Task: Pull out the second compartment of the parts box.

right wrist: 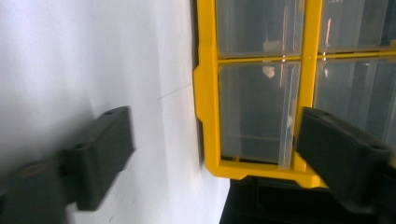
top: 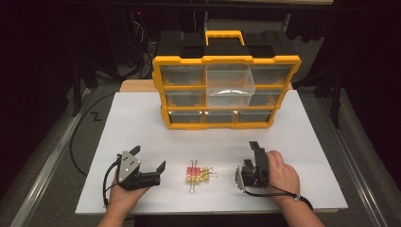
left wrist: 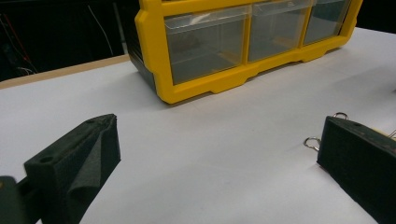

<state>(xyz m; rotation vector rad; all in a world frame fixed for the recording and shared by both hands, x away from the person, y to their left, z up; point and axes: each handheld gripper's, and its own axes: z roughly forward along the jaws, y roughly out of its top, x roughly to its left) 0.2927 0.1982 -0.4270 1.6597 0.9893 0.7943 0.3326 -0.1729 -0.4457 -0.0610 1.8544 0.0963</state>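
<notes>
A small pile of binder clips (top: 198, 174), pink and yellow with wire handles, lies on the white table (top: 142, 123) near its front edge, between my two grippers. My left gripper (top: 150, 157) rests left of the clips, open and empty; in its own view the left gripper (left wrist: 217, 126) points toward the organizer, and a clip's wire handles (left wrist: 312, 141) peek out beside one jaw. My right gripper (top: 253, 153), turned on its side right of the clips, stands open with nothing between the jaws. The right gripper (right wrist: 215, 116) faces the organizer's clear drawers.
A yellow-framed organizer (top: 227, 90) with clear drawers stands upright at the back middle of the table; its top middle drawer (top: 230, 85) is pulled out toward me. Black cables (top: 80, 127) run along the floor at the left.
</notes>
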